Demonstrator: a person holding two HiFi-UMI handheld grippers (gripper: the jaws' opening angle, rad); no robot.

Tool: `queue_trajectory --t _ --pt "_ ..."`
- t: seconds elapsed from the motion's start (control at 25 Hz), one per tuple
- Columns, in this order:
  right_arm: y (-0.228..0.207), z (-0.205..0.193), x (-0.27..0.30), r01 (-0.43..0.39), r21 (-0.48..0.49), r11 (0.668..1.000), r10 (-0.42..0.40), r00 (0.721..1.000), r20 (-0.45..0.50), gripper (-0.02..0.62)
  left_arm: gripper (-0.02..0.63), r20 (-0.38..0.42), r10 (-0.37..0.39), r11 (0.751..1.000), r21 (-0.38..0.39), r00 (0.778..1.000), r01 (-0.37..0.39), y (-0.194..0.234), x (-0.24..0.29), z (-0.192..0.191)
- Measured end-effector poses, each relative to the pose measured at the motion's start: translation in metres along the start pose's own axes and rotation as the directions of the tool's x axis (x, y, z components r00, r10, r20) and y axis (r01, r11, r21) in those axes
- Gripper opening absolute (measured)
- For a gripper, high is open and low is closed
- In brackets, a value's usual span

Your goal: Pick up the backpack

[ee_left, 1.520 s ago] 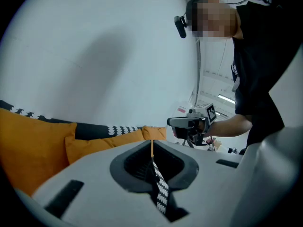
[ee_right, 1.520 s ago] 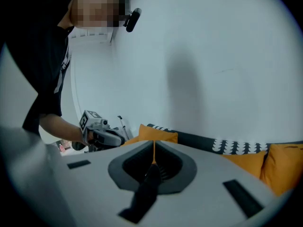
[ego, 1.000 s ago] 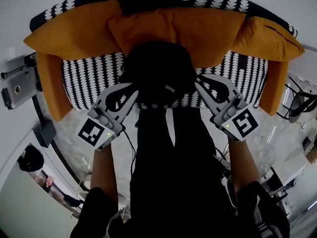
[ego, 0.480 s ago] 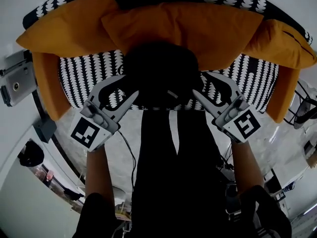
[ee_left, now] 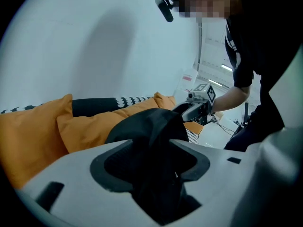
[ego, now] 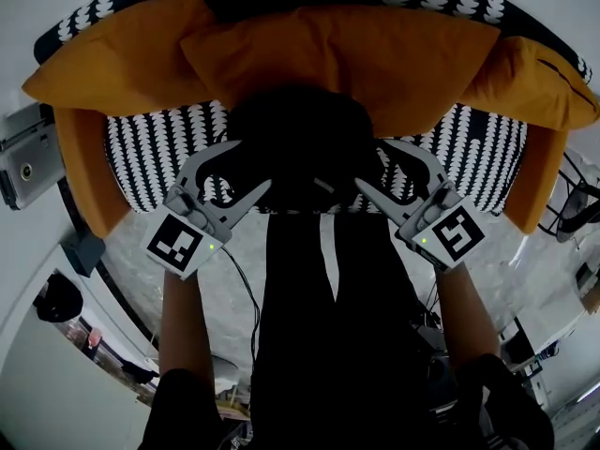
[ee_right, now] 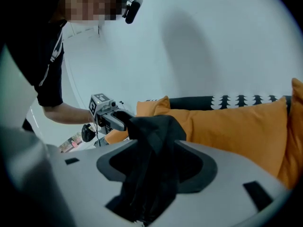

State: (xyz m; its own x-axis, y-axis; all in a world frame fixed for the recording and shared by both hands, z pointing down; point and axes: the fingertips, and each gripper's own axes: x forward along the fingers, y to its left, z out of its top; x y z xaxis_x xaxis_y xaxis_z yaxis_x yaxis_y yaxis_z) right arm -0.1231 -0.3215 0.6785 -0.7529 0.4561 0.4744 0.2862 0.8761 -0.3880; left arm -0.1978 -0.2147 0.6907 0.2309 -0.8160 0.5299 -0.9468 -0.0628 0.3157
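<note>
I'm standing over a sofa (ego: 150, 148) in a black-and-white scalloped print, against a plain white wall (ee_left: 94, 41) on a pale marbled floor (ego: 234, 289). Plump orange cushions (ego: 375, 54) are lining its back and arms. The backpack (ego: 300, 139), soft crumpled black cloth, is sitting at the seat's front edge, in front of the middle cushion. My left gripper (ego: 251, 164) and right gripper (ego: 367, 164) have just been opening and are standing spread wide, loose backpack cloth lying between each pair of jaws. Their grey plastic cubes are showing square markers (ego: 178, 247).
</note>
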Motion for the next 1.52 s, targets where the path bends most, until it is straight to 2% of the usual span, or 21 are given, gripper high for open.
queue_trajectory --t 0.32,0.56,0.64,0.72,0.8,1.0,1.52 --pt "-0.002 -0.026 0.008 0.029 -0.027 0.999 -0.031 0.997 -0.077 0.221 0.221 -0.043 0.005 0.997 0.078 0.999 -0.001 0.002 0.016 -0.009" --pt "-0.001 -0.034 0.012 0.034 -0.029 0.999 -0.037 0.995 -0.090 0.215 0.219 -0.059 0.038 0.996 0.084 0.998 -0.033 0.004 0.021 -0.016" --pt "0.005 -0.031 0.018 0.036 -0.034 0.999 -0.039 0.995 -0.091 0.186 0.209 -0.056 0.054 0.995 0.083 0.997 -0.049 0.008 0.015 -0.016" --pt "0.005 -0.032 0.017 0.034 -0.040 0.999 -0.038 0.995 -0.089 0.131 0.189 -0.058 0.064 0.994 0.097 0.996 -0.058 0.010 0.018 -0.016" --pt "-0.001 -0.036 0.013 0.038 -0.038 0.999 -0.041 0.995 -0.087 0.109 0.169 -0.062 0.065 0.992 0.117 0.996 -0.057 0.010 0.030 -0.017" --pt "-0.003 -0.037 0.014 0.045 -0.024 0.999 -0.047 0.995 -0.082 0.085 0.124 -0.051 0.063 0.994 0.093 0.997 -0.058 0.008 0.033 -0.020" --pt "0.014 -0.040 0.011 0.035 -0.036 0.999 -0.039 0.992 -0.123 0.051 0.094 -0.067 0.060 0.996 0.068 0.996 -0.056 -0.004 0.018 -0.021"
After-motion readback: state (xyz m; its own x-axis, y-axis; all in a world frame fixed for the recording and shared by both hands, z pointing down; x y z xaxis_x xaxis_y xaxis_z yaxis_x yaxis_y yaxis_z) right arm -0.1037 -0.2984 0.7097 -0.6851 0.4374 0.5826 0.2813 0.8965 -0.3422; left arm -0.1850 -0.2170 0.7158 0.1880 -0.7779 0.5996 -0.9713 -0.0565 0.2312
